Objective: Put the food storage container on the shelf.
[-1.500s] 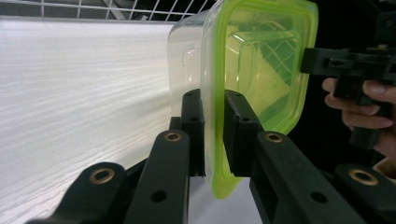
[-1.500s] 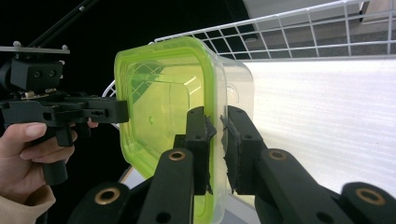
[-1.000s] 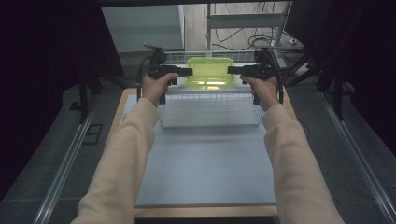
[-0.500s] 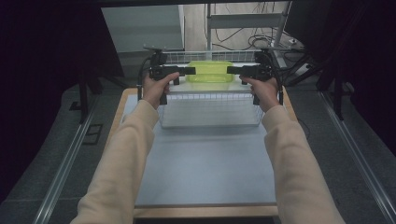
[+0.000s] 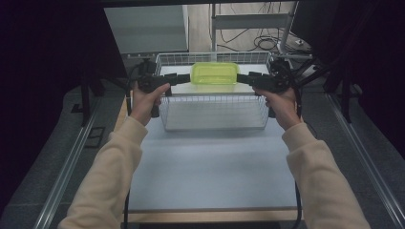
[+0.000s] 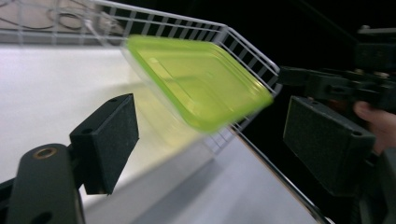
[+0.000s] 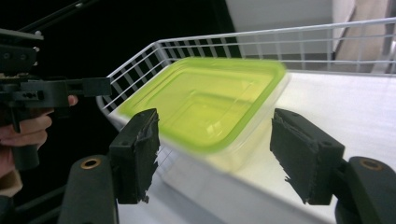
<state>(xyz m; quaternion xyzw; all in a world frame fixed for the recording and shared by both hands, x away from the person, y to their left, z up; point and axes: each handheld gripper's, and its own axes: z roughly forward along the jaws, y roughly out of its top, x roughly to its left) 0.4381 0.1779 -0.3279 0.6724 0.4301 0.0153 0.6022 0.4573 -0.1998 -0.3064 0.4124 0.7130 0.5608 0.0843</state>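
A clear tub with a lime-green lid (image 5: 215, 74) sits in the far half of a white wire basket (image 5: 212, 125). It looks blurred in both gripper views (image 6: 196, 84) (image 7: 205, 102). My left gripper (image 5: 184, 78) is at the tub's left end and my right gripper (image 5: 244, 77) at its right end, each just clear of it. The jaws of both have just been opening. In its own view, the left gripper (image 6: 215, 123) stands open short of the tub. So does the right gripper (image 7: 217, 137). No pad touches the lid.
The basket stands at the far end of a pale grey mat (image 5: 210, 167) on a wooden table. Metal rails (image 5: 67, 167) run along both sides of the table. A shelf frame and cables (image 5: 258, 28) lie behind the basket. Black curtains flank the table.
Both grippers were shut on the ends of the tub. Now they are open and have drawn outward, away from it. The tub stays in the basket.
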